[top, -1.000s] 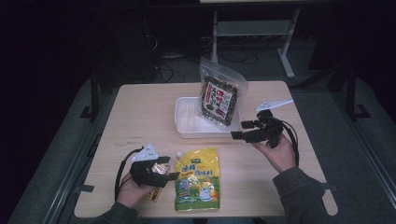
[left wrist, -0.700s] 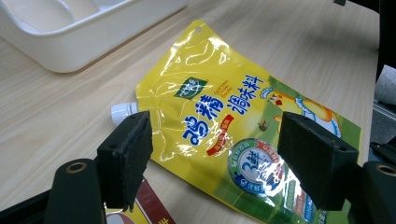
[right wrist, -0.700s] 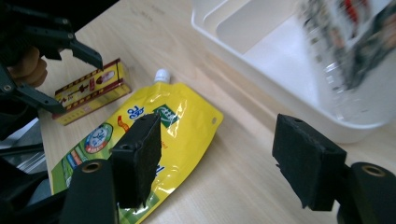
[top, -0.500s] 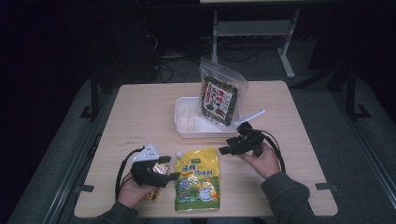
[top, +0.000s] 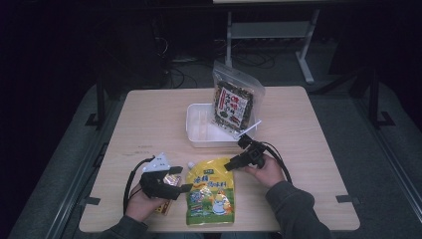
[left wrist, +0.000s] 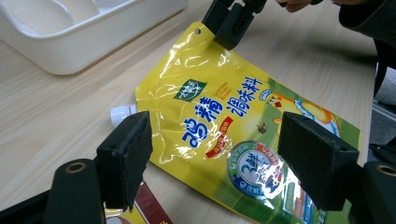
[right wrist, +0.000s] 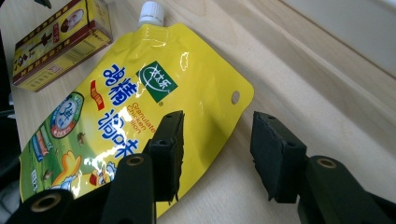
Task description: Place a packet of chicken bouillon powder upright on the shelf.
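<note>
Closing right gripper astride pouch edge, unclamped | label "Granulate Chicken" | left gripper wide

We are holding a gripper in each hand, forearms coming in from the near edge. Our left gripper is lying low, pointing right, its jaws standing wide apart. Our right gripper is pointing left and down, and its jaws have just been closing, though a gap is showing between them.
</note>
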`<state>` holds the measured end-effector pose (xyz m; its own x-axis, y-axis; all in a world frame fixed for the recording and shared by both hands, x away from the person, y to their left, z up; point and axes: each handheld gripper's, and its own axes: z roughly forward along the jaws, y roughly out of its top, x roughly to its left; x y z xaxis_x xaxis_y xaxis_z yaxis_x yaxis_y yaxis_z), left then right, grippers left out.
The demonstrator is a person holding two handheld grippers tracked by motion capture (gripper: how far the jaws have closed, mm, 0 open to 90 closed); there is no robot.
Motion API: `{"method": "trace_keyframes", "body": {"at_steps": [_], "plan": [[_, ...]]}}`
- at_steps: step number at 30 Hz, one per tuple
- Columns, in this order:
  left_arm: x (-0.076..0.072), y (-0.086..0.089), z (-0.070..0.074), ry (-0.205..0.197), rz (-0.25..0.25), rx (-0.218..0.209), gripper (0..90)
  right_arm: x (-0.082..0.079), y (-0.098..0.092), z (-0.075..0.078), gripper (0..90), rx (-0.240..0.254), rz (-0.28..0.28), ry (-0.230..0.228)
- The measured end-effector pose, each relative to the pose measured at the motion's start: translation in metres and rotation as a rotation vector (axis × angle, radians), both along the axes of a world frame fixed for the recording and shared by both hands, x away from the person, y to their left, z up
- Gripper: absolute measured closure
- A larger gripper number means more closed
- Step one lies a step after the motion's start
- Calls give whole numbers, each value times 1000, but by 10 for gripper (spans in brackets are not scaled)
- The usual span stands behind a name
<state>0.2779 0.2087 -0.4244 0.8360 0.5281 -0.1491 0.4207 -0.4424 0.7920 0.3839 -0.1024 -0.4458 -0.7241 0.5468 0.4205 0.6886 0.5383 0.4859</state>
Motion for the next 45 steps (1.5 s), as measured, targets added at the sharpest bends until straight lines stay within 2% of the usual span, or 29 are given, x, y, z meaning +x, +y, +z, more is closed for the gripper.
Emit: {"method": "trace_keyframes", "body": {"at_steps": [3,7,10,11,15,19,30,32,35,39,42,44,45], "plan": [[0,0,0,2,0,1,256,4,3,-4,600,-2,17,31],[1,0,-1,5,0,0,256,6,2,-6,748,16,31,63],[1,0,-2,10,-2,3,254,8,-1,-6,878,56,46,73],[1,-1,-2,12,-2,4,252,8,-2,-4,891,74,58,76],[1,-2,-3,17,-1,7,243,4,-5,1,895,68,76,67],[1,-4,-5,28,-4,13,229,-1,-11,9,896,92,72,48],[1,-10,-8,42,9,20,184,-17,-31,44,896,153,50,-54],[1,-13,-9,58,-7,18,184,-19,-33,48,896,155,53,-70],[2,-19,-12,89,-36,17,195,-23,-37,55,896,184,52,-87],[4,-24,-15,154,-87,-23,228,-29,-40,64,896,204,61,-110],[5,-25,-17,192,-122,-40,306,-33,-41,71,896,215,71,-124],[7,-25,-18,234,-146,-76,392,-35,-41,75,896,224,77,-136],[7,-25,-18,240,-152,-91,435,-36,-41,76,896,227,81,-141]]}}
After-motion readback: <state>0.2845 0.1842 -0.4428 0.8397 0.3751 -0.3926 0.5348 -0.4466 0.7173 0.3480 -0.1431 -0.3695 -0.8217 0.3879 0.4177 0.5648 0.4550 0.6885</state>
